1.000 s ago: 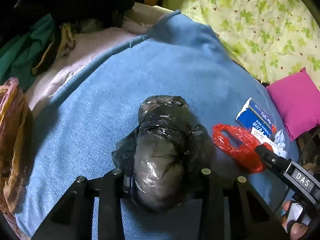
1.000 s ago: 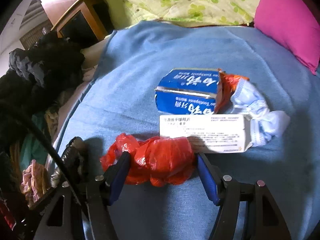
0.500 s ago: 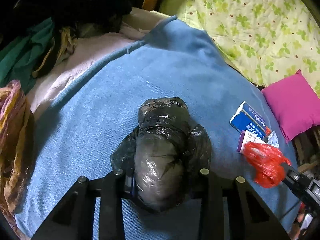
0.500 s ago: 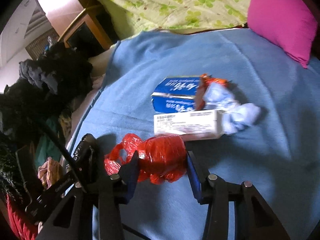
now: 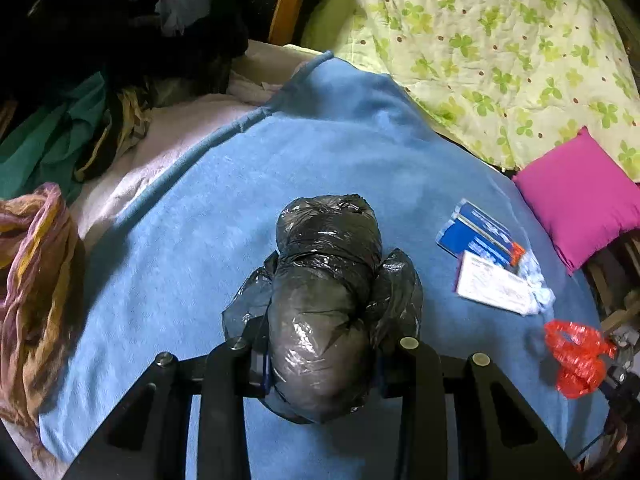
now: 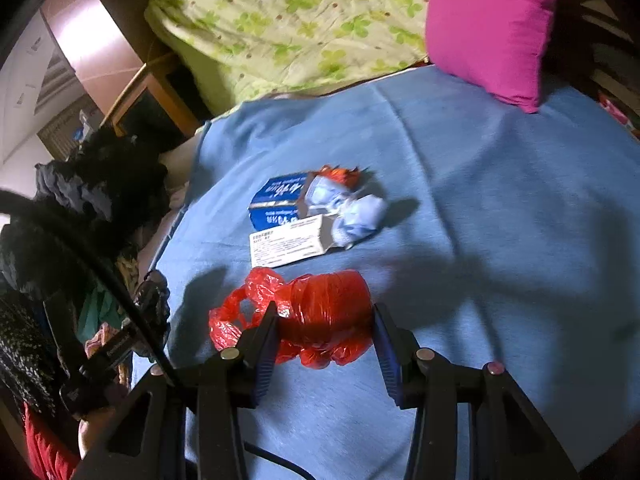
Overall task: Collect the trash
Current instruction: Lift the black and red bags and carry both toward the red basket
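Fingers of the left gripper [image 5: 322, 354] press both sides of a black bag [image 5: 324, 300], closed to the bag's width and squeezing its near, rounded end. The bag's long axis runs straight away from the camera along the fingers, its puckered far end pointing toward the quilt [image 5: 500, 40]. It hangs over the blue blanket [image 5: 200, 220]; whether its underside touches the cloth cannot be told.

The right gripper [image 6: 324, 340] is clamped on a red bag [image 6: 324, 320], its blue pads [image 6: 266, 344] pinching the wadded bundle from left and right. The bundle lies crosswise between them, its loose handle loops trailing out past the left finger. In the left wrist view the red bag [image 5: 576, 356] shows at the blanket's right edge, raised off it.

Behind it on the blanket lie a blue box [image 6: 276, 200], a white box [image 6: 288, 240] touching it, and crumpled tissue [image 6: 356, 216] against both. A pink pillow [image 6: 488, 28] sits beyond, well apart.
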A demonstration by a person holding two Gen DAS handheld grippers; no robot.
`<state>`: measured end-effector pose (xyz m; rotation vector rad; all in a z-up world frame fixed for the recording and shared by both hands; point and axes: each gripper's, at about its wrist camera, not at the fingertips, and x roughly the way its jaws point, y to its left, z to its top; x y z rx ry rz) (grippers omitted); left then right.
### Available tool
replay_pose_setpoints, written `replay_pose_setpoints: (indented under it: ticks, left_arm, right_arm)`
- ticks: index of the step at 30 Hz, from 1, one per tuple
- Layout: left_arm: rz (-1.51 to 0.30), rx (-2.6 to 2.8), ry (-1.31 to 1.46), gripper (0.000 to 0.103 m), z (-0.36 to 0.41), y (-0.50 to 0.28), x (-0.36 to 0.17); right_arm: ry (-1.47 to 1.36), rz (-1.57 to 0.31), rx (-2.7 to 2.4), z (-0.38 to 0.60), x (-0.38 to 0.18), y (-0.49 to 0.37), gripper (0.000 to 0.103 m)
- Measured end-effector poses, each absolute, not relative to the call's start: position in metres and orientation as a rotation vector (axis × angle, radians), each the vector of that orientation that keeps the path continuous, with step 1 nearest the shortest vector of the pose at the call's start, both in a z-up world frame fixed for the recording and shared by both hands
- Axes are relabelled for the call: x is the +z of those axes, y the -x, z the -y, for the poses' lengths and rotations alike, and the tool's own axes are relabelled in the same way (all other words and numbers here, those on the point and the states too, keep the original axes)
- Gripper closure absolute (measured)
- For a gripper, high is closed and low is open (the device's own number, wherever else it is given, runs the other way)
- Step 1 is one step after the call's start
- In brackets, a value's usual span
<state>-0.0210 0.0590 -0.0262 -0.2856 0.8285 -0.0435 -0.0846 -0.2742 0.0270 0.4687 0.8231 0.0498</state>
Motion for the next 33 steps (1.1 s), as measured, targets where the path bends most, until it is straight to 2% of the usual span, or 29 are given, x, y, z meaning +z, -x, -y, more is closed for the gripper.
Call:
replay_pose_setpoints:
  ticks: [21, 33]
  left_arm:
    - [-0.846, -0.252, 0.09, 0.066, 0.092, 0.093, 0.023]
    - [-0.829, -0.36, 0.014, 0.066, 0.15, 0.122, 0.042]
  right_arm:
    - [-0.6, -0.702, -0.126, 0.391, 0.04, 0.187, 0.056]
    - [-0.712, -0.615, -0.27, 0.463, 0.038, 0.268, 0.056]
